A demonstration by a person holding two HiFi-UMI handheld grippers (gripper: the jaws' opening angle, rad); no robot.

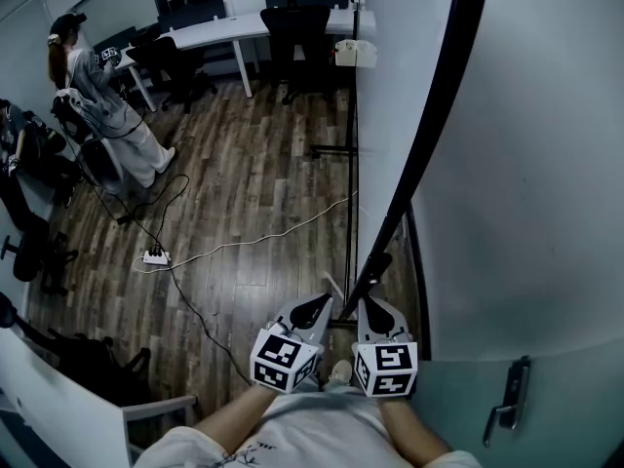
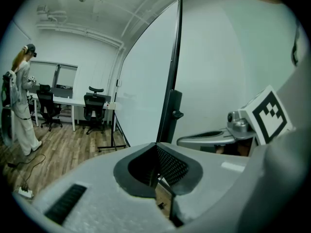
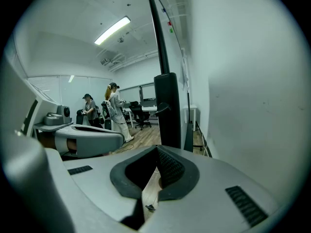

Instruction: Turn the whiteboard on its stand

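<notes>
The whiteboard (image 1: 390,96) stands edge-on before me, its black frame edge (image 1: 429,115) running down to the stand post (image 1: 369,276). My left gripper (image 1: 310,312) is just left of the post's foot and my right gripper (image 1: 378,312) just right of it. Both are low, near my body. In the left gripper view the left gripper (image 2: 156,147) is shut on nothing, with the white board face (image 2: 146,81) and the post with its knob (image 2: 173,111) ahead. In the right gripper view the right gripper (image 3: 156,150) is also shut and empty, with the post (image 3: 168,108) straight ahead.
A white wall (image 1: 526,183) stands close on the right, with a door handle (image 1: 507,408) low down. A power strip (image 1: 154,257) and cables lie on the wood floor. A person (image 1: 97,96) stands far left. Desks and office chairs (image 1: 292,18) line the back.
</notes>
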